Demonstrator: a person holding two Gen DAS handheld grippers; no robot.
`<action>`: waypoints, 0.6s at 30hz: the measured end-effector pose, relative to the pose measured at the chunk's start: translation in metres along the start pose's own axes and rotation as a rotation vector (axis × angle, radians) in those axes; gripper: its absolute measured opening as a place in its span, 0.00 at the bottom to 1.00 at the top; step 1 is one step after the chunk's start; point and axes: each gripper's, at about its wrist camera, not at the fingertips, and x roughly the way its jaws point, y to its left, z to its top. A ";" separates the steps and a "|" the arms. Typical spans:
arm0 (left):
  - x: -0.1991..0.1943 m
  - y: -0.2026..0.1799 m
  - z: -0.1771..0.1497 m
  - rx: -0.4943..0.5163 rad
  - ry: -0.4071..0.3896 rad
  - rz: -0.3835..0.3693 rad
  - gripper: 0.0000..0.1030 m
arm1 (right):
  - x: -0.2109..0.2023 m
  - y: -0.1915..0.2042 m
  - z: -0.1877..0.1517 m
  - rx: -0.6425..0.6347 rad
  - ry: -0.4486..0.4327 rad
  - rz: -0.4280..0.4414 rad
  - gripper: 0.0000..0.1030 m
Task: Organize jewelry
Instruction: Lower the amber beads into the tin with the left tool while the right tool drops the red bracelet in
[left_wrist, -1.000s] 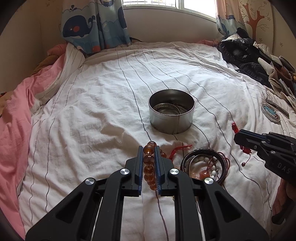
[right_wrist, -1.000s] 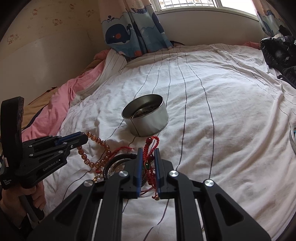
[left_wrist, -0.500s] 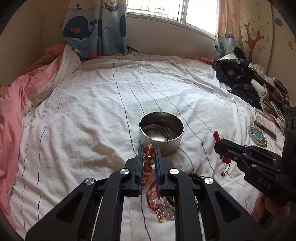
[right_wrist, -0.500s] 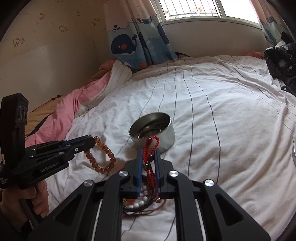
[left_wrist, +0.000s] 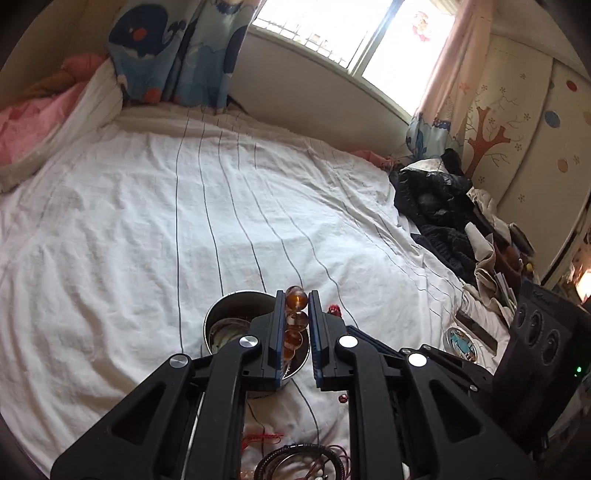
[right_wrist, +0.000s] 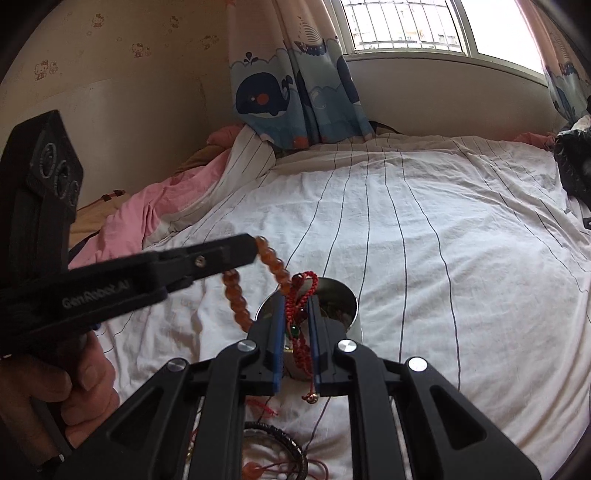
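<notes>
My left gripper (left_wrist: 296, 300) is shut on an amber bead bracelet (left_wrist: 295, 299) and holds it over the round metal tin (left_wrist: 218, 317) on the white bed. In the right wrist view the amber bracelet (right_wrist: 236, 295) hangs in a loop from the left gripper (right_wrist: 255, 243), just left of the tin (right_wrist: 347, 302). My right gripper (right_wrist: 298, 295) is shut on a red braided cord bracelet (right_wrist: 301, 291) with a green bead and a small bell, held above the tin. The tin holds a metal bangle.
A black beaded bracelet (left_wrist: 295, 458) and red cords lie on the striped sheet (left_wrist: 184, 221) near me; they show in the right wrist view (right_wrist: 284, 439) too. Dark clothes (left_wrist: 436, 199) and a small round tin (left_wrist: 460, 341) lie at the right. Pink bedding (right_wrist: 147, 206) lies at the left.
Both grippers have lifted their bracelets off the sheet and moved forward over the tin. The jewelry pile has dropped toward the bottom of both views.
</notes>
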 end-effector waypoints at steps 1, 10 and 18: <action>0.009 0.007 0.000 -0.030 0.024 0.006 0.13 | 0.007 0.001 0.002 -0.012 0.007 -0.001 0.12; 0.007 0.030 -0.011 -0.022 0.086 0.185 0.36 | 0.049 0.002 -0.003 -0.046 0.110 -0.025 0.30; -0.042 0.027 -0.049 0.037 0.115 0.241 0.44 | 0.006 0.015 -0.017 -0.063 0.172 -0.097 0.33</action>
